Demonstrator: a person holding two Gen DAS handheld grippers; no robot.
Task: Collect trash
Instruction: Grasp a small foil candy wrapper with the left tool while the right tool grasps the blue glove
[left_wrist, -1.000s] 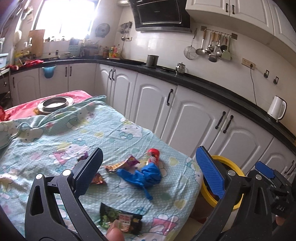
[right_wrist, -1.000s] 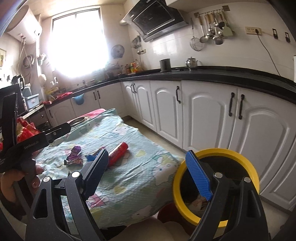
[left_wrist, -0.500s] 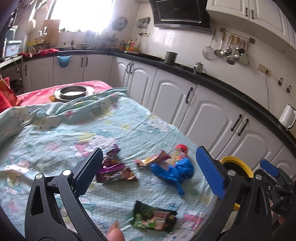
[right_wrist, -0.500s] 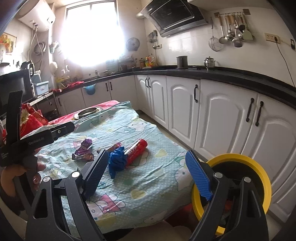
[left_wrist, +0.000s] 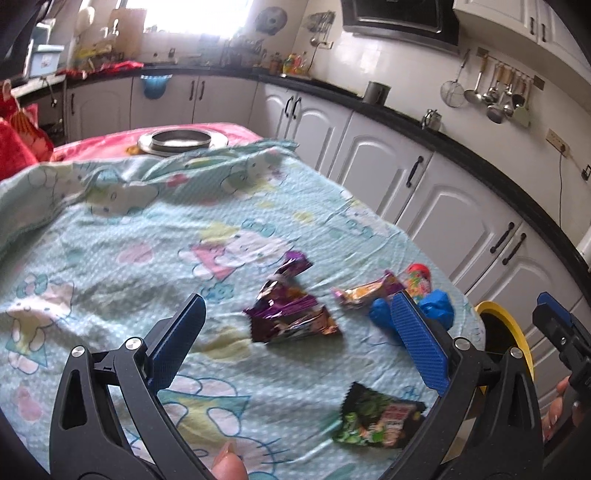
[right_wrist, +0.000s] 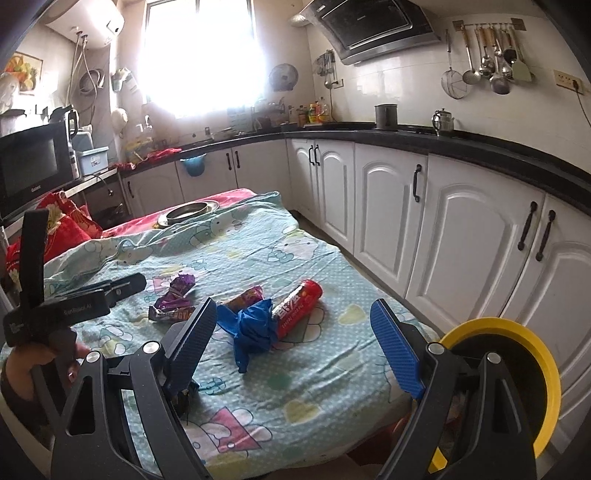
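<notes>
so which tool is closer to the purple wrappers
Left. The left tool hangs open right over the purple wrappers, framing them between its fingers. The right tool is open farther along the table, over the blue glove.

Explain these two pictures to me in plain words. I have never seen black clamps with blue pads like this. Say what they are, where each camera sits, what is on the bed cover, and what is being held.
No robot here: a person holds a hand tool in each hand, with a camera on each looking along its two fingers. One picture comes from the left tool, the other from the right tool. Both stand open and hold nothing.

On the bed cover lie a purple wrapper, an orange wrapper, a blue glove, a red can and a green and black packet. A yellow-rimmed bin stands beside the bed for the trash.
</notes>
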